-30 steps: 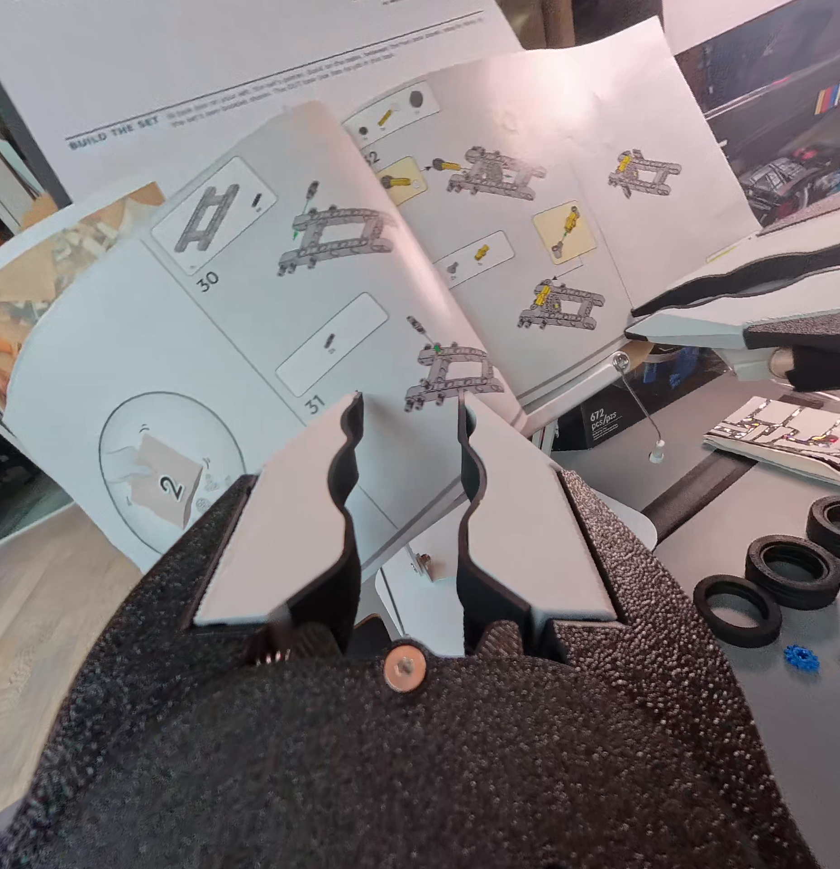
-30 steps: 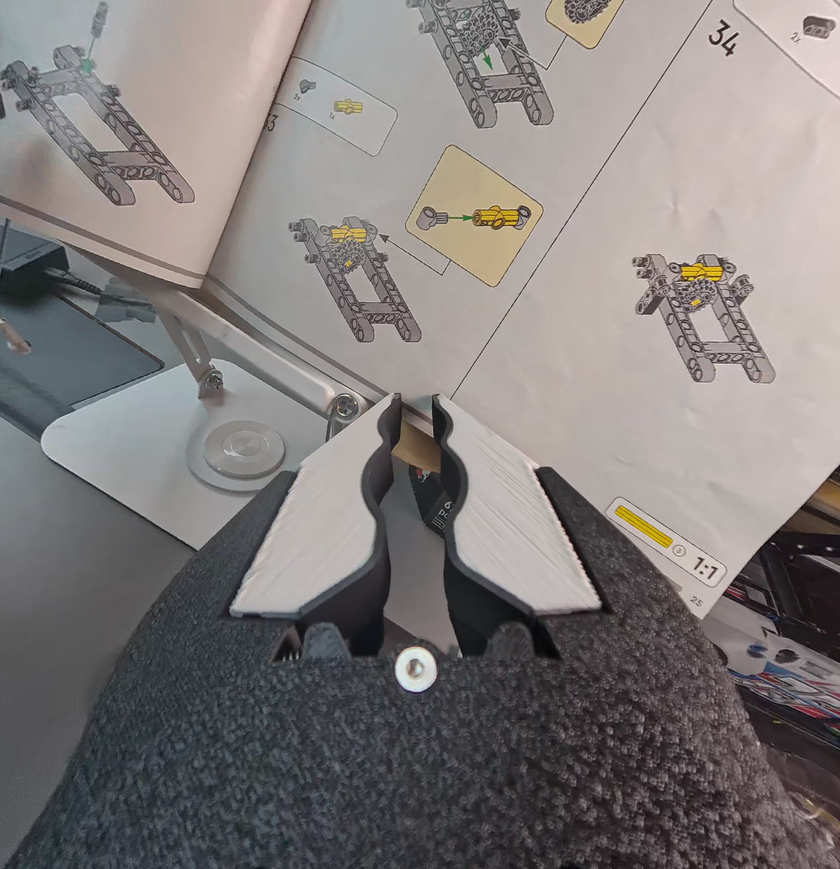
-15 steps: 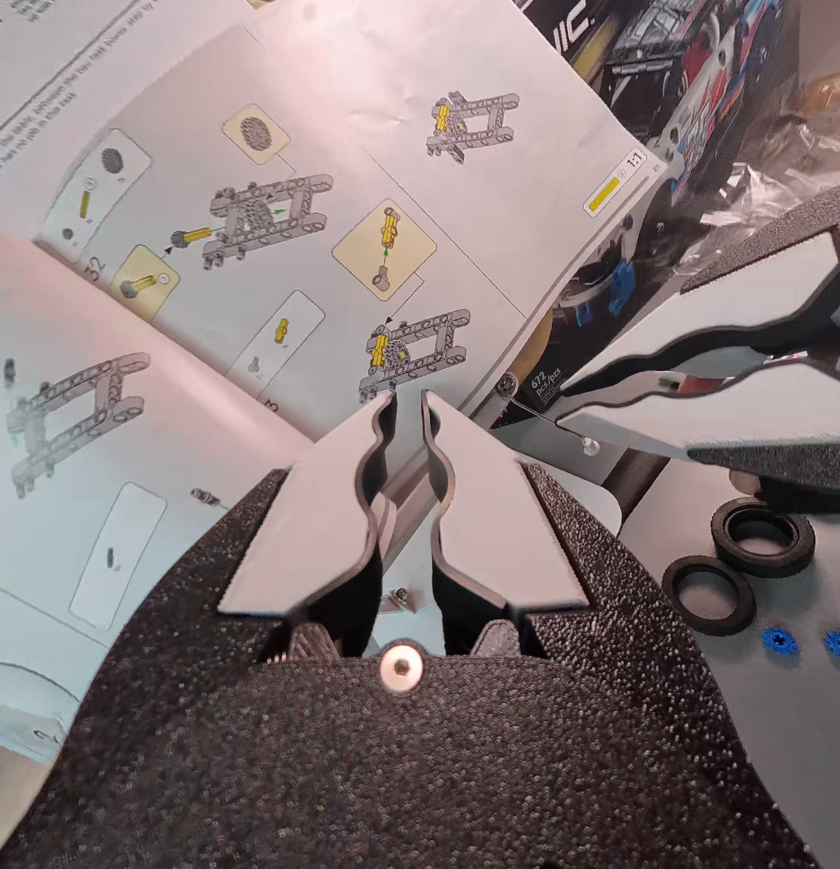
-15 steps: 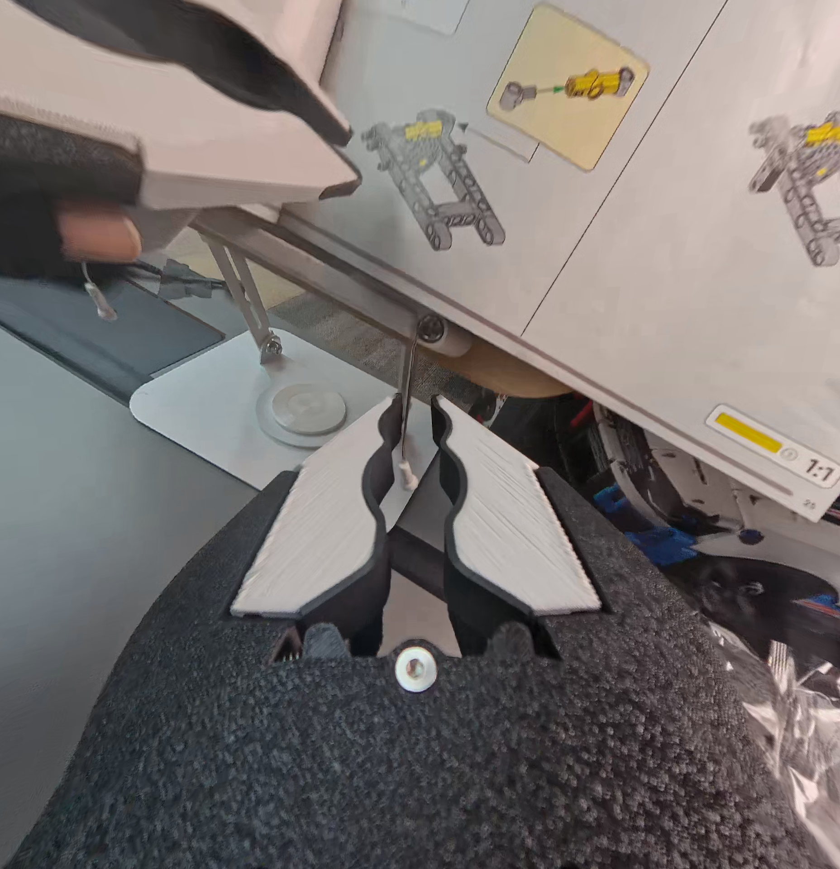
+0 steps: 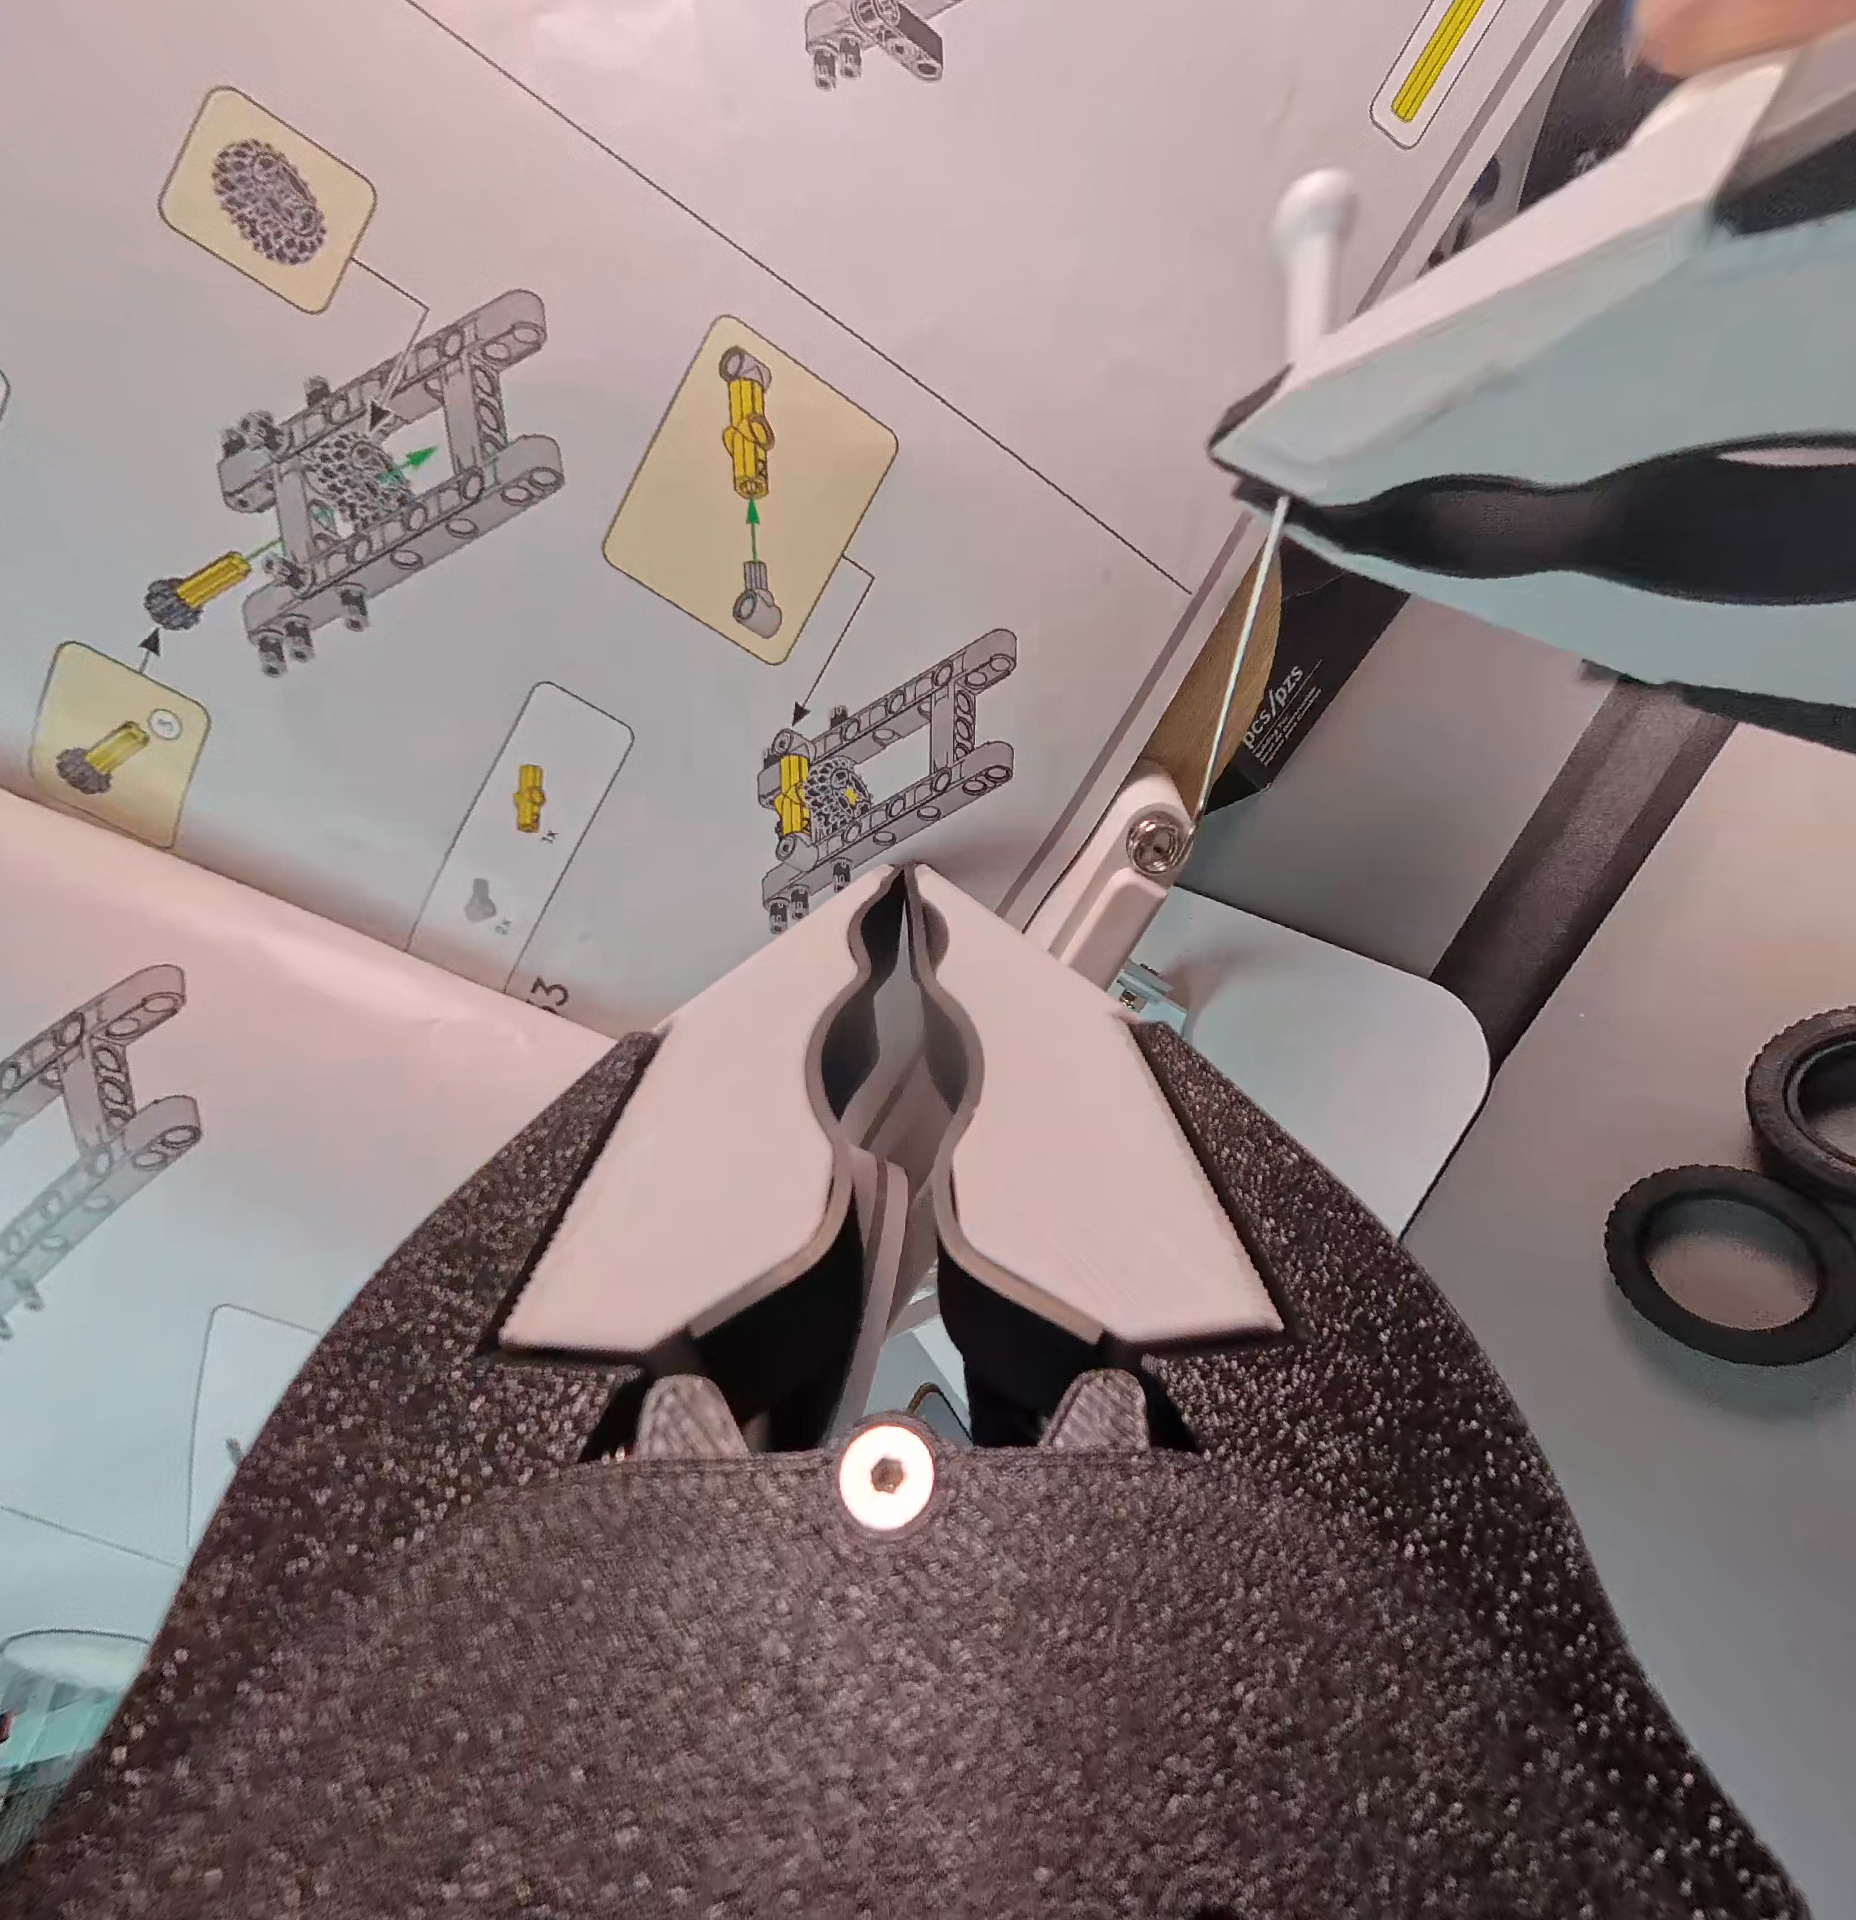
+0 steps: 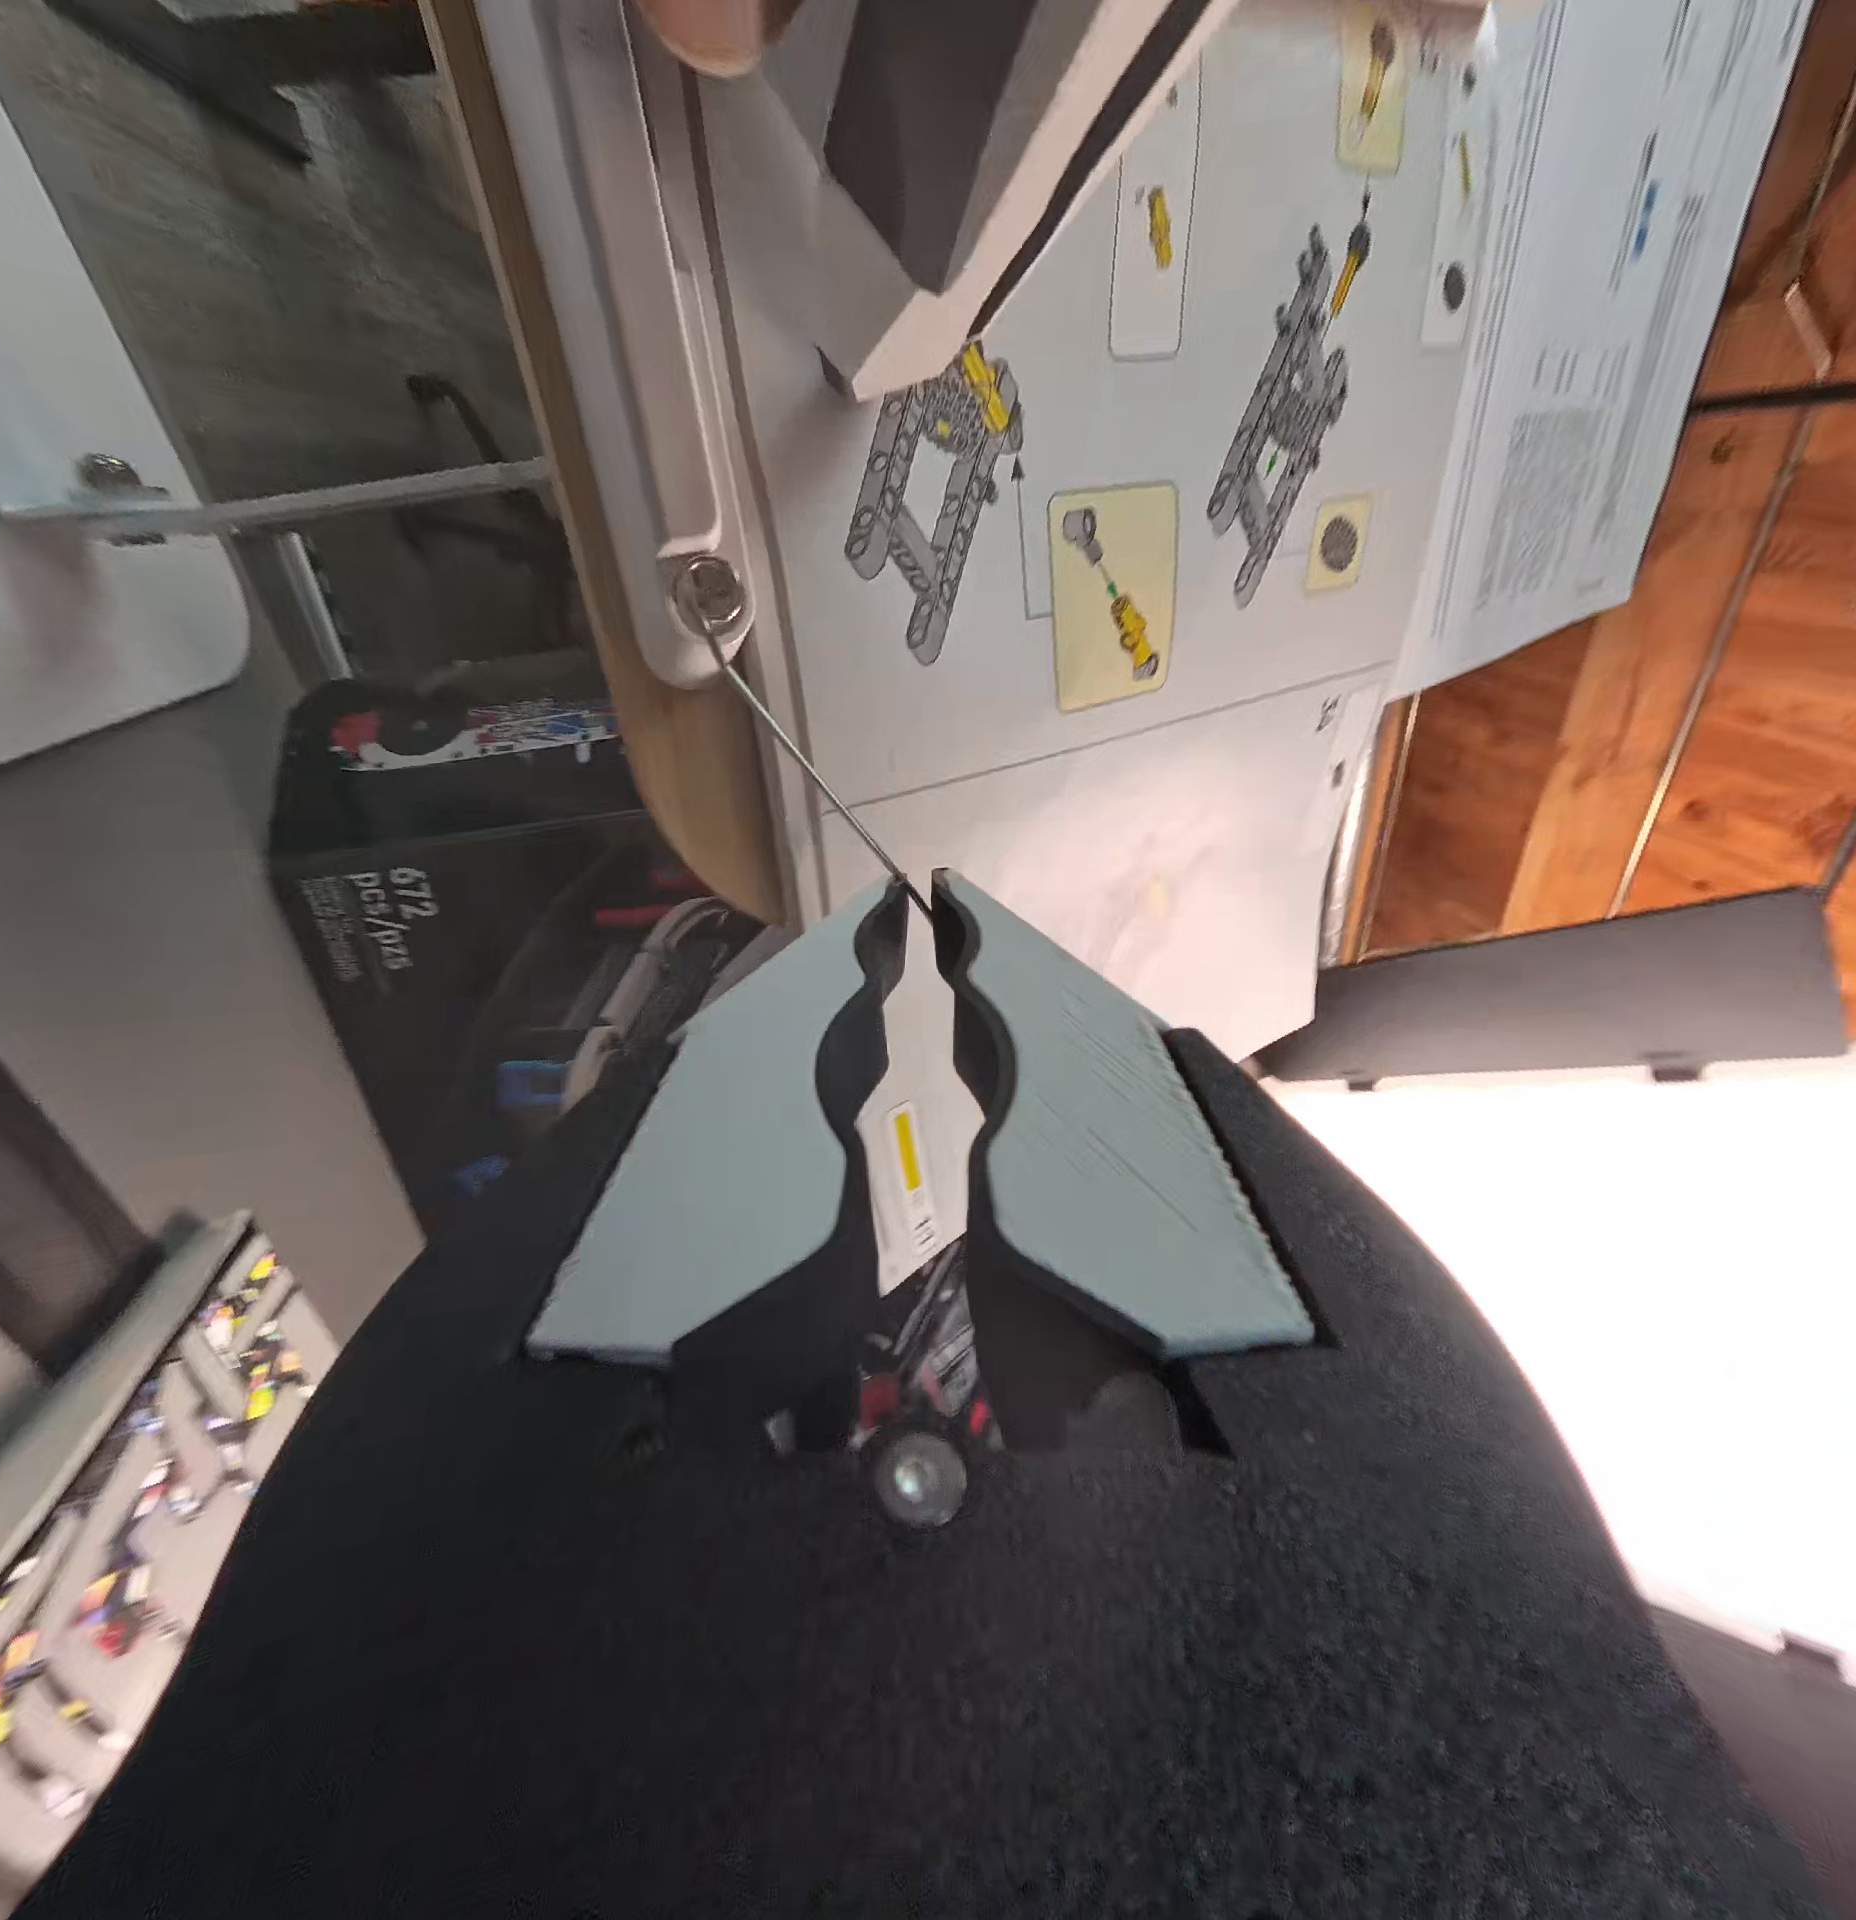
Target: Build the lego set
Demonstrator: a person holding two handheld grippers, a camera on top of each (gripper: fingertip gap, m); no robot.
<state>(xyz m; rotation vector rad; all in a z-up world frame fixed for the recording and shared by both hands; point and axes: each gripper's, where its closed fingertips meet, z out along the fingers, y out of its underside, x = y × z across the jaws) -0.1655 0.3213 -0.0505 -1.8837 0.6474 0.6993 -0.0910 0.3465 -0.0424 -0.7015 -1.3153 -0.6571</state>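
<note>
The open instruction booklet (image 5: 550, 582) stands on a white book stand (image 5: 1121, 894). My left gripper (image 5: 903, 881) is shut, with its tips against the lower edge of the right-hand page, beside a drawing of a grey frame with a yellow part. It also shows at the top of the right wrist view (image 6: 862, 379), tip on the page. My right gripper (image 6: 916, 894) is shut on the stand's thin page-holder wire (image 6: 799, 769), which runs from its pivot screw (image 6: 708, 603) into the jaws. The right gripper also shows in the left wrist view (image 5: 1262, 499), holding the wire (image 5: 1230, 675).
Two black tyres (image 5: 1734, 1278) (image 5: 1828, 1101) lie on the grey table (image 5: 1651, 1558) to the right. The black set box (image 6: 436, 914) stands behind the stand. A tray of small parts (image 6: 124, 1475) is at lower left. A printed sheet (image 6: 1589, 312) hangs behind the booklet. About 8 cm separates my left fingertips from my right.
My left gripper closed and moved right and closer onto the right-hand page. My right gripper closed on the page-holder wire and swung it up from hanging; its view has rolled sideways.
</note>
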